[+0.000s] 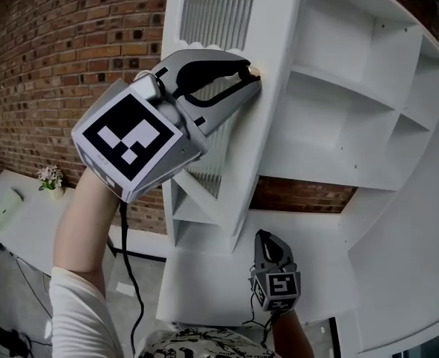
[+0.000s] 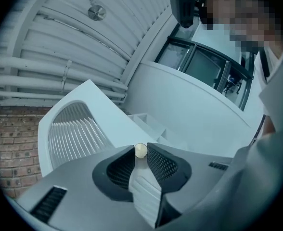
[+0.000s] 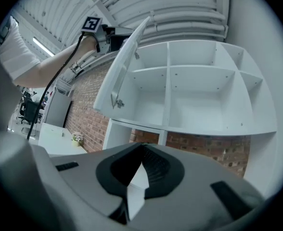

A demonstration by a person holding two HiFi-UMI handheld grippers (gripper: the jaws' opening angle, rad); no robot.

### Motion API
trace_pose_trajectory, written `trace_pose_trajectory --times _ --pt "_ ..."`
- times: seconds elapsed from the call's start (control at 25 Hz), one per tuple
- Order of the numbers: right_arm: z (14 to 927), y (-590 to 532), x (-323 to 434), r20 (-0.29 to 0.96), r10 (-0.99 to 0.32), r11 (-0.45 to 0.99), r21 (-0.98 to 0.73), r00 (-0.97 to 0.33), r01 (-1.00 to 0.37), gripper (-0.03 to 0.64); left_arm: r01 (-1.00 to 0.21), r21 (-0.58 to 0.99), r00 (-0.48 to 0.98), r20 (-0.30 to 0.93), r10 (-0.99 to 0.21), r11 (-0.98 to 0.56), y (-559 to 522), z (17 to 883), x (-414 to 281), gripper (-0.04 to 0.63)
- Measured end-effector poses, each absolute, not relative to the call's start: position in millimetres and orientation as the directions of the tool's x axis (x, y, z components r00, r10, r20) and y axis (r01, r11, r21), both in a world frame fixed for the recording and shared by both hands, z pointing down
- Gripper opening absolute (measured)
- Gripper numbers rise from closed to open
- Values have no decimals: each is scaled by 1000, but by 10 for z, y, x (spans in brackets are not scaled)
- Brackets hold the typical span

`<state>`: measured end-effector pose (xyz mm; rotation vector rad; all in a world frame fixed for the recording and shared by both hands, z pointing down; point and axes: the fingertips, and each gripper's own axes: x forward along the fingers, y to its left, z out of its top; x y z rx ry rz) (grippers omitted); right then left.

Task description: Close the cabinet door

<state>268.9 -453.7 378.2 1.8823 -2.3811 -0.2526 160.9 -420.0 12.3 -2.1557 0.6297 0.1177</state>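
Head view, looking at a white cabinet [image 1: 339,125] with bare shelves that fills the right half of the frame. Its door [image 1: 279,95], white with a ribbed panel [image 1: 216,10], stands open and runs from top centre down towards the middle of the frame, angled away from the shelves.

The left gripper [image 1: 247,73] reaches in from centre left, held up on a bare forearm. Its jaws are clamped on a small round knob [image 1: 254,70] at the door's edge. In the left gripper view the knob sits pinched between the two jaw tips at the centre of the frame.

The right gripper [image 1: 266,236] is low, at bottom centre, well apart from the door and pointing towards the cabinet. Its jaws are together with nothing between them. Its own view shows the shelves across the middle and right, with the open door leaning out at upper left.

A brick wall [image 1: 55,51] fills the left of the head view. At lower left a white bench [image 1: 25,222] carries a small pot of flowers [image 1: 51,177]. A dark cable [image 1: 126,259] hangs below the left gripper.
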Motion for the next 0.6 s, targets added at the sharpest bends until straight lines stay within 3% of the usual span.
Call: trace_pose_trajectory --times 0.6 --pt "3553 -5034 3380 -61 -959 258 216 -277 -942 8 -569 -686 798 -327 -507 -454 -4986 94 2449 91"
